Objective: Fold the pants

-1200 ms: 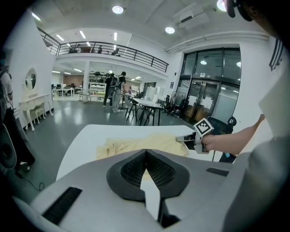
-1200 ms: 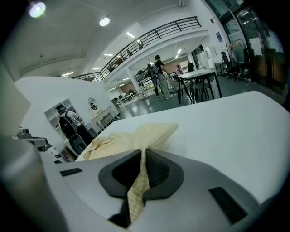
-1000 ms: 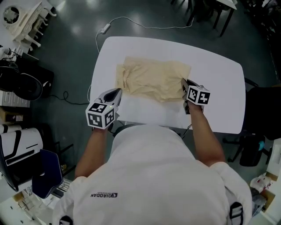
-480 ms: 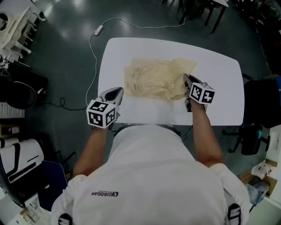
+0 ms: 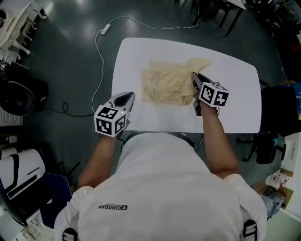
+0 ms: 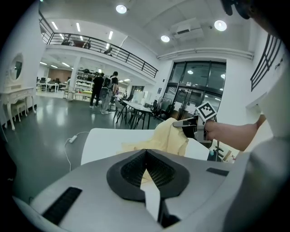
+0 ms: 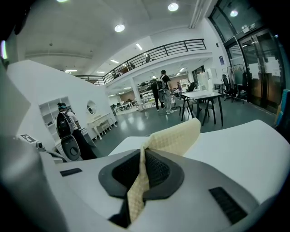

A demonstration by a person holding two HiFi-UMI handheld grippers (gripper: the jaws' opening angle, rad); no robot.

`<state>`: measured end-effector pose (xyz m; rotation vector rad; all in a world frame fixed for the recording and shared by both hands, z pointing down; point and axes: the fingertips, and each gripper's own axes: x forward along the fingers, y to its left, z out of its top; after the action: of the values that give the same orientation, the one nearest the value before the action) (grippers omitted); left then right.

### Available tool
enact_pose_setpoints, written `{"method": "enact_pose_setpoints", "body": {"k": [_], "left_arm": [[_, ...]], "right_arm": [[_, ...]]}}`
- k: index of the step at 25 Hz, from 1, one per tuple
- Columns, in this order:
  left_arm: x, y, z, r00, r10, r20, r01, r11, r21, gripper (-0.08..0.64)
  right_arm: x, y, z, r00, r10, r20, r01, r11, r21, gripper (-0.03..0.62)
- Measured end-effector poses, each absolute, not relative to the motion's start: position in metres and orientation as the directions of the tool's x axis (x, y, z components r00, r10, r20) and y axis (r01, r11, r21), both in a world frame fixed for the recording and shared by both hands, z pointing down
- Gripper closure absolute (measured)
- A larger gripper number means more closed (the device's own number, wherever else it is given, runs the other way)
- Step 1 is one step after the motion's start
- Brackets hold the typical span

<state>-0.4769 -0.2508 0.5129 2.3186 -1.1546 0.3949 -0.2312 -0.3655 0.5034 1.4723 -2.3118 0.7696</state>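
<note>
The left hand-held gripper [image 5: 126, 99] is hovering at the seven o'clock edge of the table [image 5: 235, 103], jaws pressed together, seemingly on nothing. The pants [image 5: 164, 84] are lying crumpled mid-table. The right hand-held gripper [image 5: 194, 80] is pinching their three o'clock edge and holding it raised. By my judgement the first fold is only starting, and the rest is waiting.

large open hall, showroom-like: mezzanine railing [image 6: 128, 56], polished grey floor [image 5: 70, 66], ceiling downlights [image 6: 121, 8], work tables [image 7: 201, 95].
</note>
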Motion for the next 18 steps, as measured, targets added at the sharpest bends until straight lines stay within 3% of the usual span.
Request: {"method": "enact_pose_setpoints", "body": {"k": [11,18], "left_arm": [[-0.510,-0.240,0.519,0.580,-0.676,0.455,-0.814,-0.465,0.348,0.534],[-0.534,-0.213,0.534,0.541,-0.695,0.474,-0.838,-0.396,0.375,0.534]], "right_arm": [[-0.333,-0.370,0.512,-0.526,-0.662,0.534,-0.850,0.432,-0.302,0.554],[-0.403,-0.366,0.561,-0.544,-0.550,0.634,-0.821,0.506,-0.265,0.554]]}}
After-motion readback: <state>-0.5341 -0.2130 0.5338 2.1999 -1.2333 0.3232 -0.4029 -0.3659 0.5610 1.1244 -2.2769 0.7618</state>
